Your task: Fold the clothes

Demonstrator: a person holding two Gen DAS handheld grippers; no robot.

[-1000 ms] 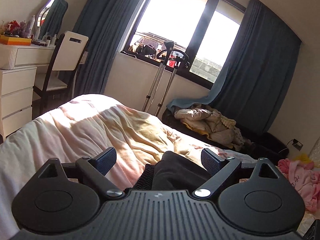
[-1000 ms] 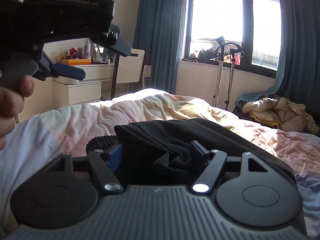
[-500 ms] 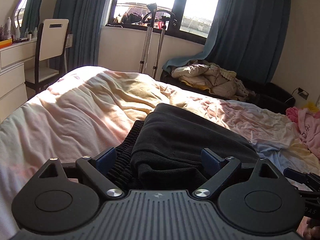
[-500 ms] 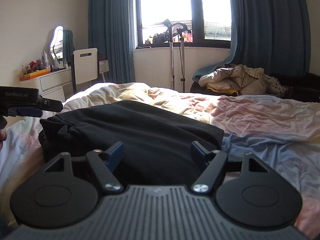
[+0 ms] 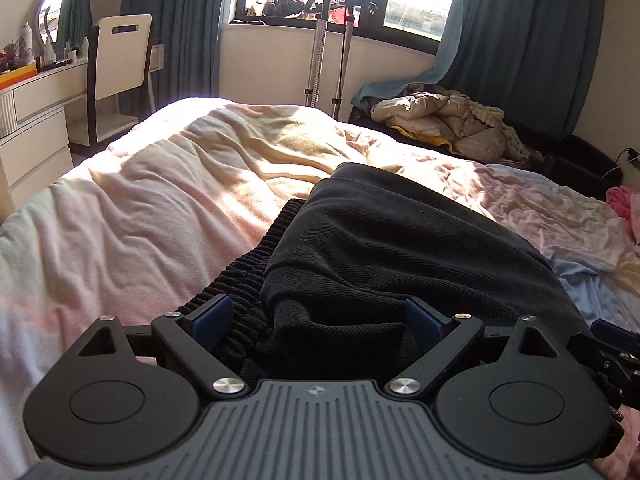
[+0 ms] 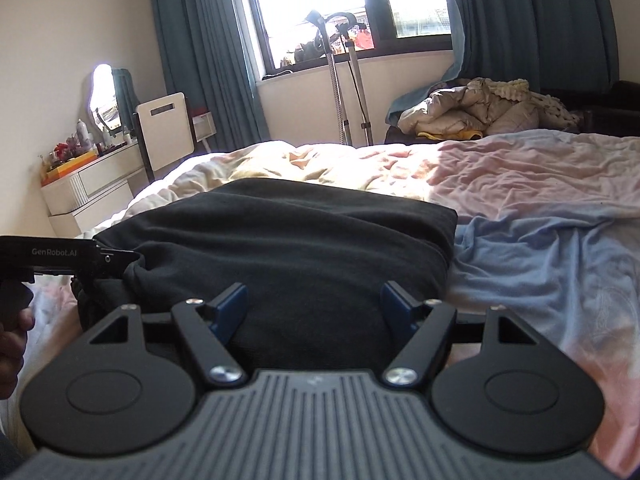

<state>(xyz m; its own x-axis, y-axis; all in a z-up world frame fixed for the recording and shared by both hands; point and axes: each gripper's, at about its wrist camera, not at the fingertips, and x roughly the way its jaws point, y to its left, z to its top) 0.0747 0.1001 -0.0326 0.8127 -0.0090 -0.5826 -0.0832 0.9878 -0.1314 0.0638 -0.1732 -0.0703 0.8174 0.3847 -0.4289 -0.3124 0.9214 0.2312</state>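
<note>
A black garment with a ribbed elastic waistband point(image 5: 400, 248) lies folded on the bed point(image 5: 160, 200); it also shows in the right wrist view point(image 6: 288, 240). My left gripper point(image 5: 318, 314) is open, its blue pads either side of the near waistband end, low against the cloth. My right gripper point(image 6: 312, 306) is open, its pads either side of the garment's near edge. The left gripper's body shows at the left in the right wrist view point(image 6: 60, 256); the right gripper's tip shows at the right edge in the left wrist view point(image 5: 612, 340).
The bed carries a rumpled pink, cream and blue cover point(image 6: 540, 220). A heap of beige clothes point(image 5: 440, 120) lies on a dark seat by the window. Crutches point(image 5: 320, 40) lean at the sill. A white chair point(image 5: 120, 60) and dresser point(image 5: 32, 112) stand left. Pink cloth point(image 5: 624, 196) lies far right.
Both grippers have come down from above the bed to the garment's near edge, side by side. The garment now lies flat on the bed. Both stay open.
</note>
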